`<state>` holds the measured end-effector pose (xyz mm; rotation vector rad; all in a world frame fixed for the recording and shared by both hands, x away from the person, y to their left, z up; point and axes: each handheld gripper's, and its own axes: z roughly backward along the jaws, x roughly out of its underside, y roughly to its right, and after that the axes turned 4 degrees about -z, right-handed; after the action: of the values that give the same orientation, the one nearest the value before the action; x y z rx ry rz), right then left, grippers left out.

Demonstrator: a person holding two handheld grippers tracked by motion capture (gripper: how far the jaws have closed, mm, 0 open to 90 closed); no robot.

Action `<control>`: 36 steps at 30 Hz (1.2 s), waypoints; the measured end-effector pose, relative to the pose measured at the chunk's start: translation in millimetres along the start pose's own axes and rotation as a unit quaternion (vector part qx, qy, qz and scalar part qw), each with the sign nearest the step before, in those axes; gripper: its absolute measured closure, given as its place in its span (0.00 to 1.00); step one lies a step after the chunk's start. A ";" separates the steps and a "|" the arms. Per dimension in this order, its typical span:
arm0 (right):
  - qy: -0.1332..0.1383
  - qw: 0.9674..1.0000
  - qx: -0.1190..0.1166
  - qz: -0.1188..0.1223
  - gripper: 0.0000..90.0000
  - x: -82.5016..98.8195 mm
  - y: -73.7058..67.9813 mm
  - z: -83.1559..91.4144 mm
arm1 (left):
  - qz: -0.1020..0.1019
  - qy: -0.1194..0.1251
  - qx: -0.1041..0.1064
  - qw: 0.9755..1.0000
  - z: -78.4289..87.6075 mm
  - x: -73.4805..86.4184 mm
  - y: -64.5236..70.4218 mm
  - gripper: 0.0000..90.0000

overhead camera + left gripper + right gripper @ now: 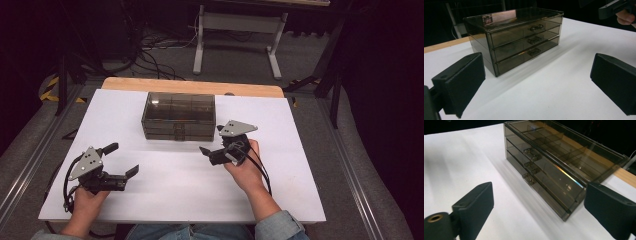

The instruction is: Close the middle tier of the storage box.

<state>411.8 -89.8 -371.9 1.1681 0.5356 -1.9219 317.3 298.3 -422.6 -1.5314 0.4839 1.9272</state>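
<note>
Item 1: smoked translucent drawer chest [178,116], 3 drawers, sitting at upper centre of the high view on the white table top [165,185], all 3 drawers lying shut and flush. In the left gripper view the chest is occupying the upper centre, its 3 drawer handles [534,39] stacked 1 above another.

Item 2: right gripper [214,143], sitting right of centre in the high view, just beside the chest's lower right corner and apart from it. Its jaws are standing spread, nothing between them; in the right gripper view the chest's front is running diagonally between the 2 pads [477,206].

Item 3: left gripper [121,160], resting at lower left of the high view, well apart from the chest. Its jaws are standing wide, gripping nothing, bare table showing between them.
</note>
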 end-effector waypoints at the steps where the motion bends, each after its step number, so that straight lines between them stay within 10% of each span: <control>1: 0.003 1.000 0.000 -0.003 0.08 2.2 0.9 3.5 | 0.000 0.000 0.000 1.000 0.0 0.0 0.0 0.01; 23: 0.085 0.995 0.016 -0.055 0.00 73.7 22.8 61.9 | 0.006 0.003 -0.004 1.000 -1.3 0.7 -0.4 0.00; 36: 0.078 0.993 0.035 -0.078 0.00 118.7 30.2 79.1 | 0.003 0.013 0.004 1.000 -0.6 1.8 -3.6 0.00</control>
<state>364.7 -211.9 -436.0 1.3640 0.6650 -2.0040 319.9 301.0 -424.1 -1.5535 0.5091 1.9096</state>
